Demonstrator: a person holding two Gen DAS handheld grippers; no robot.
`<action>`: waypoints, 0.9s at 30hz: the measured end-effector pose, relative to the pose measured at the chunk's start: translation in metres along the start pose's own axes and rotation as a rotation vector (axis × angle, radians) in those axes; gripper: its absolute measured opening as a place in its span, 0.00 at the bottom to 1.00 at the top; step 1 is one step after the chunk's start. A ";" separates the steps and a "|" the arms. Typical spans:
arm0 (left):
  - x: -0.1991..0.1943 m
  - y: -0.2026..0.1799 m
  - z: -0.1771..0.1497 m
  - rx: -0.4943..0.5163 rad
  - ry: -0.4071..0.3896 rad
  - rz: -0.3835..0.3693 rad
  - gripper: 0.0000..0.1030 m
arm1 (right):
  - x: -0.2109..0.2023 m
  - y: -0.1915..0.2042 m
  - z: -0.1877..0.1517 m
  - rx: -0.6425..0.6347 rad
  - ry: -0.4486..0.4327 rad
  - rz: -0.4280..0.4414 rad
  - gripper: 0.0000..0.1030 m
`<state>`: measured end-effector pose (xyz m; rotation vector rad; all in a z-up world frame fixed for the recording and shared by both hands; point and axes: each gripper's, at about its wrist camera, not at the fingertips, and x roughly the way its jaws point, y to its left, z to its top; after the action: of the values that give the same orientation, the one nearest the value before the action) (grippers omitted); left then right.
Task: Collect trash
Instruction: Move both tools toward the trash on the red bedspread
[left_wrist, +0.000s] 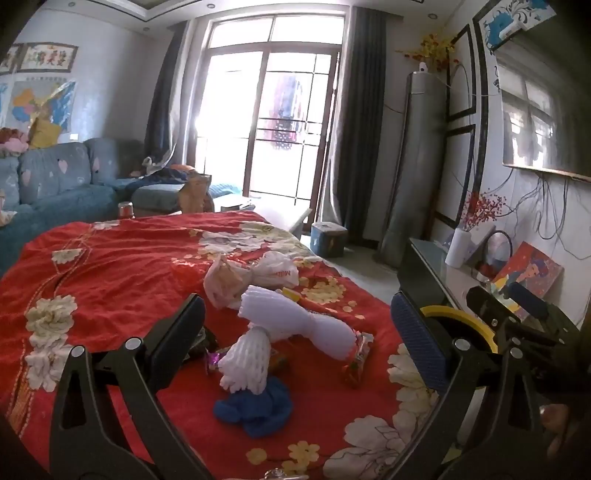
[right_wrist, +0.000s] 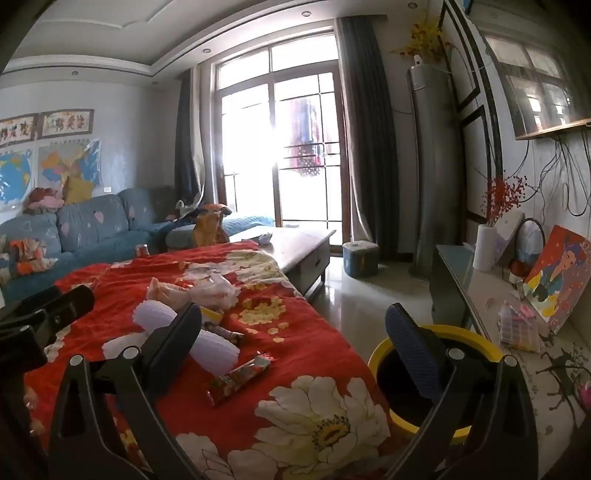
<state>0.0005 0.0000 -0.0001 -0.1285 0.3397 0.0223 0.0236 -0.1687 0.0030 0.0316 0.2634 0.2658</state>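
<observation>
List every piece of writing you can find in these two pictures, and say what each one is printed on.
"Mil": red letters, cut off by a fold, on the crumpled white plastic bag on the red floral cloth.
Framed calligraphy scrolls on the wall: large characters, too blurred to read.
Long red snack wrapper: print too small to read.
Wall maps: labels unreadable.

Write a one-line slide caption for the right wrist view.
Open right tool hovers over the red floral cloth, snack wrapper and foam sleeves ahead, yellow-rimmed bin to the right.
</observation>
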 end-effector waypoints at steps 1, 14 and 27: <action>0.000 0.000 0.000 0.001 0.000 0.000 0.90 | 0.000 0.000 0.000 0.001 0.002 0.000 0.94; 0.000 0.000 0.000 0.002 -0.008 0.001 0.90 | 0.001 0.003 -0.003 -0.004 0.003 -0.005 0.94; 0.000 0.000 0.000 0.002 -0.010 0.002 0.90 | 0.004 0.003 -0.004 -0.004 0.007 -0.005 0.94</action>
<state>0.0001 -0.0001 -0.0001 -0.1256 0.3299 0.0244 0.0254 -0.1651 -0.0017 0.0259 0.2698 0.2610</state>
